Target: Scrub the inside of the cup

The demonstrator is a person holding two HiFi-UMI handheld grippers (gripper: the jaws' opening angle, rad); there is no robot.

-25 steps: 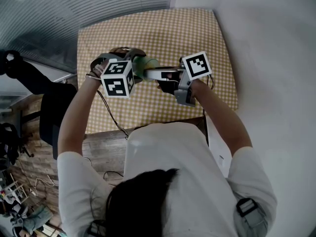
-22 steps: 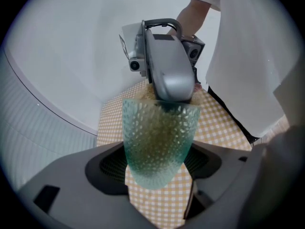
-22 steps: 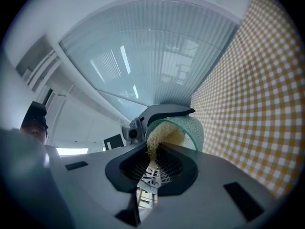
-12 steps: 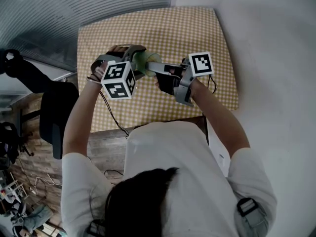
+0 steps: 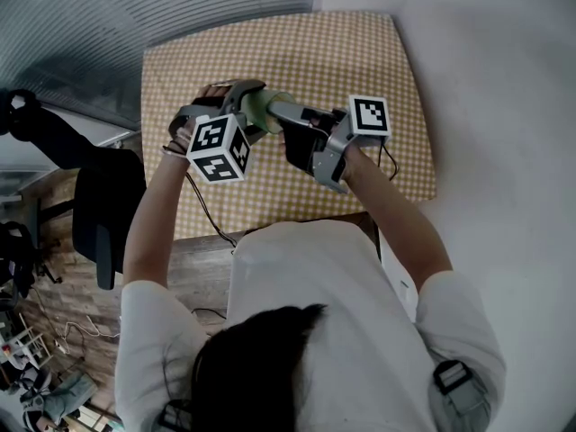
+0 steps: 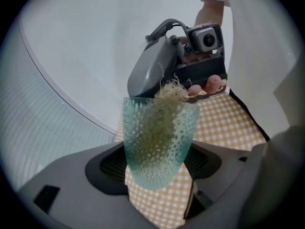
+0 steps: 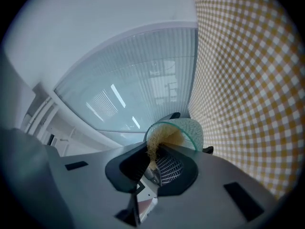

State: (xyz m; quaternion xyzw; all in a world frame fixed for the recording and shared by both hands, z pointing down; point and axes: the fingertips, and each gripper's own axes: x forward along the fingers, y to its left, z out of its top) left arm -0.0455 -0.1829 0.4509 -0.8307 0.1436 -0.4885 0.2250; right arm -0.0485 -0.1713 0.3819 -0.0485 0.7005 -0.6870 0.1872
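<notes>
In the head view little of the cup (image 5: 262, 106) could be made out: only a pale green sliver showed between the left tool's marker cube (image 5: 219, 147) and the grey body of the right tool (image 7: 155, 165), and the scrubber could not be seen there at all. The cup's base was cut off from sight behind the left tool (image 6: 157, 175), whose jaws were closed on the cup's lower sides and held it in the air above the surface (image 5: 342, 52), which was covered with a yellow-and-white checked cloth (image 6: 224, 123). The cup was a translucent blue-green tumbler, its wall covered in a raised pattern of small pale dots, narrower at the bottom than at the rim, with its mouth turned toward the right tool. A straw-coloured, fibrous scrubber (image 6: 169, 90) filled its inside, showing only as a yellowish blur through the wall, with loose strands spilling over the rim. The right tool's jaws stood narrow, pinching the near end of that scrubber, and the pinched part was mostly buried between the dark pads. Whether the fibres reached the cup's bottom could not be told.
</notes>
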